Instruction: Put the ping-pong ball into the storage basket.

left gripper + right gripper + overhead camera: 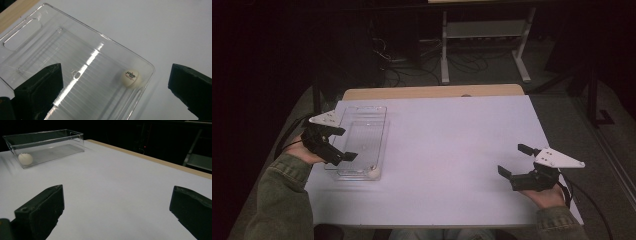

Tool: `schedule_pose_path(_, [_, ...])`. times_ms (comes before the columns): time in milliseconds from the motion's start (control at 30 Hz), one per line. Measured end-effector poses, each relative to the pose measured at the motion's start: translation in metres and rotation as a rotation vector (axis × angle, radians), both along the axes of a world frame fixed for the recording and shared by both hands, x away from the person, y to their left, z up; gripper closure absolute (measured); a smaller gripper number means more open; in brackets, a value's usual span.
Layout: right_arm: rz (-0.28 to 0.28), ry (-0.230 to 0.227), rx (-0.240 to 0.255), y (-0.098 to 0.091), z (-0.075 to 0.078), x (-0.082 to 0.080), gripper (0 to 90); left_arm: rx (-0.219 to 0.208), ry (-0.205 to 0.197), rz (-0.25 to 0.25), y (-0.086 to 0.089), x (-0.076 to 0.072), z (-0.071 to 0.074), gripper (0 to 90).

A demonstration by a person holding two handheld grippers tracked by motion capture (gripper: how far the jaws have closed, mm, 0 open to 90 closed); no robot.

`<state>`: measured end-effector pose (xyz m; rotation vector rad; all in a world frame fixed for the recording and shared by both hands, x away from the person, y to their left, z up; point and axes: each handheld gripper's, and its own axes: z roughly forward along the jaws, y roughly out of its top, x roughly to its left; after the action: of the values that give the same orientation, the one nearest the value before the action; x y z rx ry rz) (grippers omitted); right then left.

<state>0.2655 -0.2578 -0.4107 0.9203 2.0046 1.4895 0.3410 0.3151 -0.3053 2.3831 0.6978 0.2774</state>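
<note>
Hovering over the clear bin (45, 42), the left gripper (115, 82), jaws spread, faces the ball (130, 78) just ahead; right gripper (518, 161), also spread, sits well apart.

A white surface (452, 150) with a wooden far edge (432, 92). Beyond it, a white metal rack (484, 35) stands on the dark floor among loose cables (412, 67).

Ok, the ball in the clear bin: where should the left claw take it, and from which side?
Probably straight down from above, across the ball's middle. It sits in a near corner of the bin, so the walls block any sideways approach; set the jaws along the long wall for room. The left claw is open and right above the bin.
</note>
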Motion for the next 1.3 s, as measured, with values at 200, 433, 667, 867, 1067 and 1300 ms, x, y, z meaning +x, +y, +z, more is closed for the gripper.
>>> schedule_pose_path(200, [0.000, -0.002, 0.003, -0.001, 0.000, 0.000, 0.0, -0.029, -0.009, 0.019, 0.001, -0.003, -0.008, 0.0])
schedule_pose_path(433, [-0.002, -0.003, 0.006, -0.001, 0.000, 0.000, 0.0, -0.078, -0.032, 0.057, 0.008, -0.008, -0.014, 0.0])
schedule_pose_path(667, [-0.003, -0.003, 0.005, -0.001, 0.001, -0.001, 0.0, -0.128, -0.081, 0.087, 0.014, -0.017, -0.016, 0.0])
schedule_pose_path(867, [-0.004, -0.006, 0.006, -0.001, 0.001, -0.001, 0.0, -0.159, -0.095, 0.110, 0.016, -0.020, -0.023, 0.0])
schedule_pose_path(1067, [-0.004, -0.004, 0.004, -0.001, 0.000, -0.001, 0.0, -0.207, -0.151, 0.148, 0.016, -0.026, -0.029, 0.0])
schedule_pose_path(1300, [-0.008, -0.013, 0.009, -0.002, 0.001, -0.001, 0.0, -0.261, -0.212, 0.182, 0.017, -0.032, -0.034, 0.0])
